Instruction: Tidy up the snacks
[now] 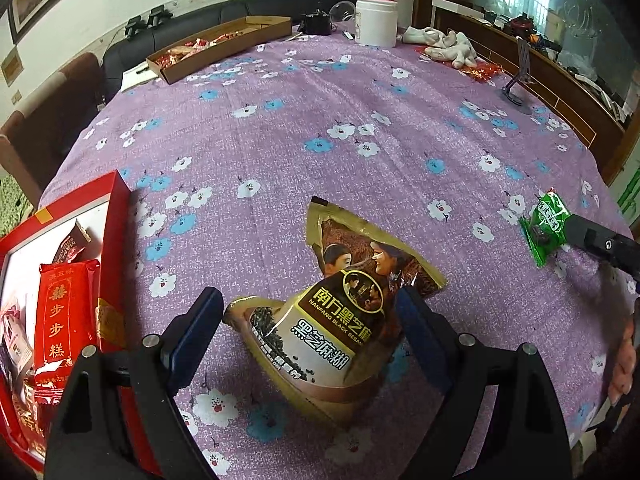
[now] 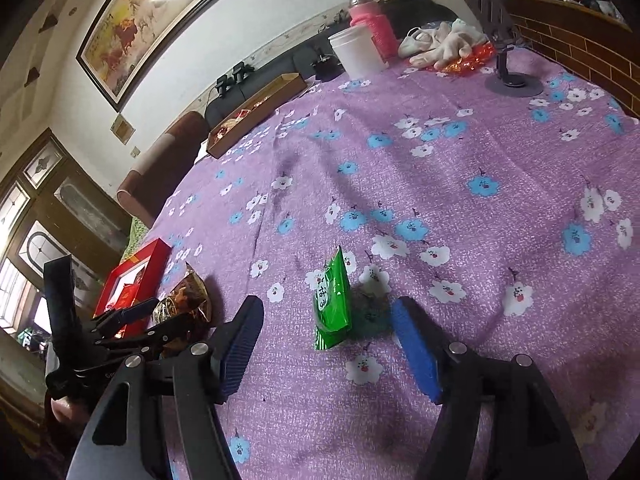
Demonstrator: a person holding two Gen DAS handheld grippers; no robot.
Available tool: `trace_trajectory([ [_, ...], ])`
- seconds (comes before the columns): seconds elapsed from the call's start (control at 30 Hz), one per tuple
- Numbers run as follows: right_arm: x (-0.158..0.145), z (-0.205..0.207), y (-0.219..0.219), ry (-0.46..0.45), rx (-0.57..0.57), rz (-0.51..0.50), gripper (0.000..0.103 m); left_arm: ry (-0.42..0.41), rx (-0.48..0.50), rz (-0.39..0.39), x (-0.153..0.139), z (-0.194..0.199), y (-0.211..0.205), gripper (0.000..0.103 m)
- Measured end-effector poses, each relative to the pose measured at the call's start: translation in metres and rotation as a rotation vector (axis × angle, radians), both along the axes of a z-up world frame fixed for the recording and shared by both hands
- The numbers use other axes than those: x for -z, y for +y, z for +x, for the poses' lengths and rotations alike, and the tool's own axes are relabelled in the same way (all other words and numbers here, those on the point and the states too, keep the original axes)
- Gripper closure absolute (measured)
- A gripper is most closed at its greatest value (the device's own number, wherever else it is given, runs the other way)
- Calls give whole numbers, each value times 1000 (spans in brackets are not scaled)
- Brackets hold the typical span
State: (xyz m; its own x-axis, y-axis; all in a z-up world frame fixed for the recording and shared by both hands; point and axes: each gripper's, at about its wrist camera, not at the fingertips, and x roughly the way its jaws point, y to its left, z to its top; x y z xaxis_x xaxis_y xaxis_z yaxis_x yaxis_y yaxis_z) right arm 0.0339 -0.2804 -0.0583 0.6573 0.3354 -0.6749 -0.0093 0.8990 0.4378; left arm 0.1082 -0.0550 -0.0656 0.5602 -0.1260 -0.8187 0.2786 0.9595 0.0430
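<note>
Straddling the black sesame paste packet (image 1: 340, 312) and the green snack packet (image 2: 333, 304), both the left tongs (image 1: 310, 320) and right tongs (image 2: 326, 332) gape empty, and slick, crinkly film could slide away on the desk (image 1: 320, 120) as either closes.

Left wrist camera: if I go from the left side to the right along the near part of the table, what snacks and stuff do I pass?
Red box → brown sesame bag → green candy packet
</note>
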Motion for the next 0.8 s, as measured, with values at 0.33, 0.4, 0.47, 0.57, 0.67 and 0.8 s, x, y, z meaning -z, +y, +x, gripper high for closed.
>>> trace_trajectory([
  [0.33, 1, 1, 5, 7, 21, -32, 43, -3, 6, -32, 3, 0, 4, 14],
  [0.4, 3, 2, 6, 10, 20, -33, 43, 1, 5, -42, 3, 0, 6, 14],
  [0.47, 3, 3, 6, 15, 21, -37, 43, 4, 2, -51, 4, 1, 7, 13],
  [0.57, 4, 3, 6, 18, 24, -35, 43, 5, -1, -63, 5, 1, 9, 12],
  [0.67, 5, 3, 7, 20, 24, -35, 43, 6, -9, -70, 6, 2, 10, 8],
  [0.8, 6, 2, 9, 23, 27, -36, 43, 18, -27, -91, 9, 5, 12, 6],
])
